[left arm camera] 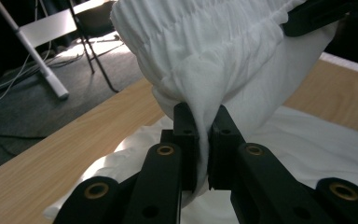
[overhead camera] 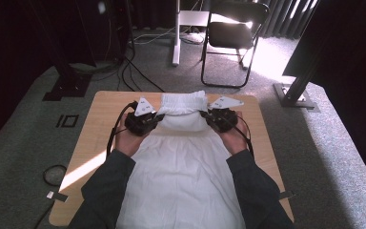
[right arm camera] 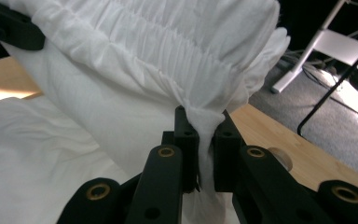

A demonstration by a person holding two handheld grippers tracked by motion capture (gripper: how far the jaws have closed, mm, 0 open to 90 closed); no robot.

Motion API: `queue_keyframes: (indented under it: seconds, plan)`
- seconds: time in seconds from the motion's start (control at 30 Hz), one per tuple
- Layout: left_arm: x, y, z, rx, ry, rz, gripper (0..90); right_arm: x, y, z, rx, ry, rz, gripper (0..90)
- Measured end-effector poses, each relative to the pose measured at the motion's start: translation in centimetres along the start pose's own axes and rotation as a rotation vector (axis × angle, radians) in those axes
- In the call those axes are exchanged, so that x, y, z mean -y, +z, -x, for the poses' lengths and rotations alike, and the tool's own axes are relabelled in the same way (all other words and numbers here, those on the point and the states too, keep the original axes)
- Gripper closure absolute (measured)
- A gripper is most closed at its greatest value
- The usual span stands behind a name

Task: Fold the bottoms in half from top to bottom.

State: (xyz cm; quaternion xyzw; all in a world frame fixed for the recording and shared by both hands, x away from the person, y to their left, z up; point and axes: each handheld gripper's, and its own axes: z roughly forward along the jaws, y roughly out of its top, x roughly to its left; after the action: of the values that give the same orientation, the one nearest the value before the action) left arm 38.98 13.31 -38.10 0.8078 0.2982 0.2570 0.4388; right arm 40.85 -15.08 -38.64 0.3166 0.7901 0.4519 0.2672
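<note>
White garment [overhead camera: 181, 157]: it lies spread along the middle of the wooden tabletop [overhead camera: 100, 119], reaching from the near edge toward the far edge. Its far end, a gathered elastic waistband [overhead camera: 183, 101], is lifted clear of the tabletop and hangs between the two tools.

Left tool [overhead camera: 158, 117]: it holds the left side of the waistband. In the left gripper view the jaws of the left tool [left arm camera: 204, 140] stand nearly together, with a pinched fold of white cloth clamped between them. The cloth bunches above the jaws and hangs down past them.

Right tool [overhead camera: 205, 114]: it holds the right side of the waistband. In the right gripper view the jaws of the right tool [right arm camera: 205, 140] are likewise closed on a thin fold of the shirred cloth.

Both hands sit level with each other, one at each side of the raised band. The forearms in dark sleeves [overhead camera: 107, 186] enter from the near edge and overlap the garment's sides.

Containers: the scene holds nothing that contains anything.

Surroundings: a folding chair [overhead camera: 233, 33] stands on the grey carpet [overhead camera: 324, 157] beyond the tabletop, and cables [overhead camera: 128, 71] trail across the floor.
</note>
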Motion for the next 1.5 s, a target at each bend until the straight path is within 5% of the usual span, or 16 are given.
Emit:
queue_keyframes:
  seconds: [0.07, 0.27, 0.4, 0.47, 0.6, 0.67, 0.77, 0.87, 1.03, 1.13, 1.2, 1.23, 1.27, 1.3, 1.4, 1.5]
  plan:
    - [0.7, -1.3, 0.9, 0.030, 0.000, -0.003, 85.1, 0.3, -1.1, -0.7, -0.022, -0.024, -0.001, 83.8]
    - [4.4, -1.5, 2.7, 0.078, -0.019, -0.048, 84.7, 3.8, -1.6, -3.0, -0.082, -0.041, -0.076, 83.6]
    - [9.9, -0.7, 5.0, 0.127, -0.073, -0.120, 83.7, 8.2, -1.1, -5.1, -0.145, 0.000, -0.142, 83.4]
    - [12.0, -0.1, 5.6, 0.136, -0.066, -0.182, 83.1, 10.2, -0.6, -6.0, -0.167, 0.024, -0.185, 83.2]
    - [15.7, 1.6, 6.1, 0.156, -0.114, -0.294, 81.7, 13.5, 0.8, -8.1, -0.206, 0.016, -0.287, 82.9]
    - [16.4, 2.0, 6.0, 0.162, -0.139, -0.304, 80.9, 14.3, 1.5, -8.6, -0.213, 0.020, -0.319, 82.3]
    - [16.4, 2.0, 5.8, 0.168, -0.153, -0.302, 76.7, 14.6, 2.1, -8.8, -0.210, 0.030, -0.344, 77.5]
    - [16.0, 1.5, 5.7, 0.167, -0.161, -0.293, 64.3, 14.5, 2.2, -8.6, -0.230, 0.032, -0.372, 59.0]
    - [14.2, -0.6, 4.3, 0.151, -0.206, -0.180, 55.2, 13.1, -0.1, -7.9, -0.220, 0.011, -0.268, 40.0]
    - [12.9, -1.5, 2.9, 0.127, -0.219, -0.135, 54.3, 12.3, -1.5, -6.4, -0.211, 0.057, -0.185, 41.5]
    - [12.3, -1.4, 2.1, 0.106, -0.230, -0.119, 55.0, 12.2, -2.0, -5.0, -0.177, 0.134, -0.144, 51.0]
    - [12.0, -1.1, 1.7, 0.102, -0.234, -0.118, 60.6, 12.3, -1.9, -4.3, -0.167, 0.178, -0.146, 62.7]
    - [12.0, -1.1, 1.7, 0.102, -0.234, -0.118, 65.4, 12.3, -1.9, -4.3, -0.167, 0.178, -0.146, 62.7]
    - [11.8, -0.1, 1.2, 0.101, -0.241, -0.135, 71.9, 12.6, -0.7, -3.4, -0.145, 0.200, -0.166, 72.3]
    - [11.8, 1.5, 0.9, 0.100, -0.243, -0.171, 78.2, 12.9, 0.6, -3.0, -0.130, 0.217, -0.198, 74.0]
    - [12.4, 4.7, 0.9, 0.112, -0.257, -0.252, 81.0, 13.6, 3.8, -2.5, -0.109, 0.249, -0.257, 75.3]
